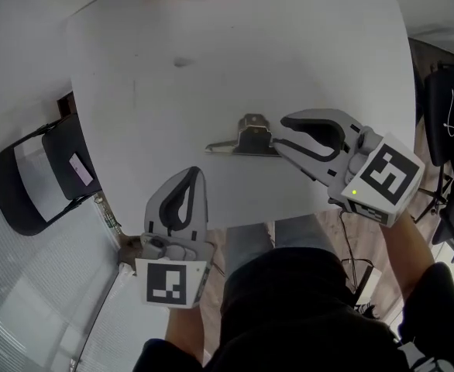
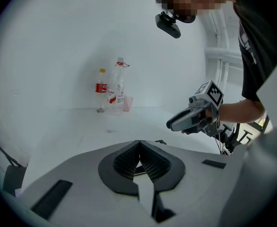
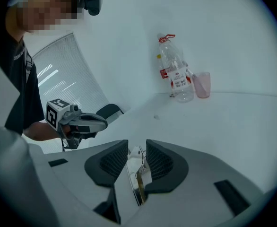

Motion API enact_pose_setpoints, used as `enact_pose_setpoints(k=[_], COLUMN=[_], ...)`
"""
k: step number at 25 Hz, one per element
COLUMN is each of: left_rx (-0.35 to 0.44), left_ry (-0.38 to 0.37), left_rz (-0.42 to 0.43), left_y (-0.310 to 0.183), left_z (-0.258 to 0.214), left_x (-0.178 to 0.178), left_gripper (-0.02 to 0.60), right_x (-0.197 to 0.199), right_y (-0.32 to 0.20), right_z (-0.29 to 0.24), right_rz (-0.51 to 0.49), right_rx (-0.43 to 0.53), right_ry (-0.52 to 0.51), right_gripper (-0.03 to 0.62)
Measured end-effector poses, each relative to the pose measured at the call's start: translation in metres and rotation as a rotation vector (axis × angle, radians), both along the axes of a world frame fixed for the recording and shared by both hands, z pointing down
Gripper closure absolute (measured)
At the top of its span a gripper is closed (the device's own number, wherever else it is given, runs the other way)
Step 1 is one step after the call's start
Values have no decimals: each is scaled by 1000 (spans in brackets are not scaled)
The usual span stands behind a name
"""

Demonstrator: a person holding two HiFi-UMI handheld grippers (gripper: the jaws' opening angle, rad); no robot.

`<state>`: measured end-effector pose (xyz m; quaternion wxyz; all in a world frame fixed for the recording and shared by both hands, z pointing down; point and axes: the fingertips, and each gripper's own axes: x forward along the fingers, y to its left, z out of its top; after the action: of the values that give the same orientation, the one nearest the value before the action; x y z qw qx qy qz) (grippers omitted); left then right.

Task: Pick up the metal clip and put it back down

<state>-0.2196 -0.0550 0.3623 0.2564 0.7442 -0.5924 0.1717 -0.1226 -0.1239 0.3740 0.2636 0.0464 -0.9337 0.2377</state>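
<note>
My right gripper [image 1: 281, 136] reaches in over the white table [image 1: 134, 115] from the right. Its jaws are spread, one to each side of the right end of the metal clip [image 1: 249, 139]. From the head view, the clip lies on the tabletop roughly at the middle, with one wire handle pointing left. In the right gripper view the clip [image 3: 138, 174] stands in the gap between my two ribbed pads. It sits closer to the right pad [image 3: 160, 162] than to the left one, and it may be touching that pad, though I cannot be sure from this angle.

My left gripper [image 1: 194, 175] hangs over the near edge of the table, well apart from the clip, and points away from me. Its jaws are pressed together with nothing between them, and in its own view the dark pads [image 2: 150, 163] meet in a closed seam.

At the far edge of the table stand a clear plastic bottle [image 3: 178, 79], a smaller bottle with a red label [image 2: 100, 91] and a pink cup [image 3: 203, 85], close together. A dark chair [image 1: 33, 184] sits off the table's left side.
</note>
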Motion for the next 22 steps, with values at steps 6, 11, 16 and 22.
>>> enact_pose_setpoints(k=[6,11,16,22], left_rx=[-34,-51,-69,-83], left_ry=[30,39,55,75], left_rz=[-4,1,8,3], left_y=[1,0,-2,-6], left_z=[27,44,60,70], left_x=[5,6,6,5], left_gripper=[560,560,560,560], right_x=[1,-5,-13,-19], right_y=[4,6,9,13], right_z=[22,36,48,55], right_rz=[0,-23,-51,-86], right_rx=[-45,-72,-99,-151], right_ry=[21,28,32,37], right_gripper=[468,468,468,468])
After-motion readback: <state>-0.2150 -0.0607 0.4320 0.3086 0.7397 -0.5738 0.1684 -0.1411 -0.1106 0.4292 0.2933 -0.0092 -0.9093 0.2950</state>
